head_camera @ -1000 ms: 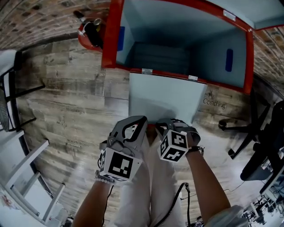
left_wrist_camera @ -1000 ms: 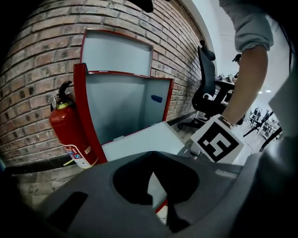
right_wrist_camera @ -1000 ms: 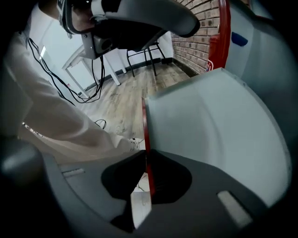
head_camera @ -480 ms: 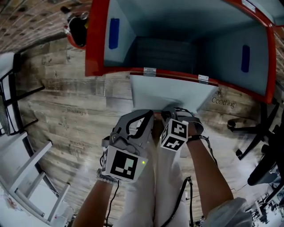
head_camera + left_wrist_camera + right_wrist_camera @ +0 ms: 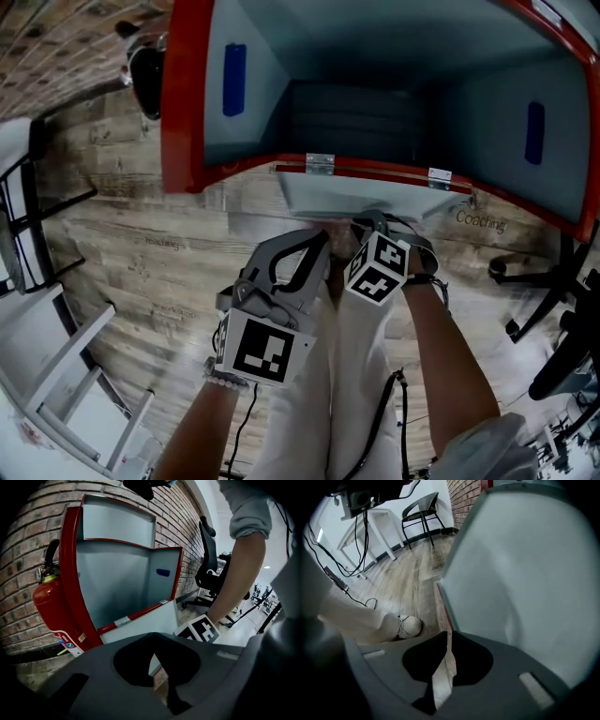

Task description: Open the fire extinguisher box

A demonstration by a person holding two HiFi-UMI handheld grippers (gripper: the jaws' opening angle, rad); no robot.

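Note:
The fire extinguisher box (image 5: 183, 112) has a red frame and a pale grey inside, and stands open against the brick wall. Its grey door (image 5: 347, 199) hangs forward on two bottom hinges and tilts steeply down. My right gripper (image 5: 361, 223) is shut on the door's free edge (image 5: 445, 660). Its jaws have just eased open a little, with the edge still between them. The door's inner face (image 5: 525, 573) fills the right gripper view. My left gripper (image 5: 317, 246) hovers just left of the right one, shut and holding nothing. The left gripper view looks over its jaws (image 5: 152, 665) at the door (image 5: 140, 625).
A red fire extinguisher (image 5: 49, 604) stands against the wall left of the box (image 5: 145, 70). An office chair (image 5: 553, 281) is at the right. A black metal chair (image 5: 28, 206) and a white table frame (image 5: 66, 375) are at the left. Cables (image 5: 342, 583) lie on the wooden floor.
The door has swung further down and forward with the right gripper on its edge. Both grippers have sunk, the right more. The box now looms larger in the head view.

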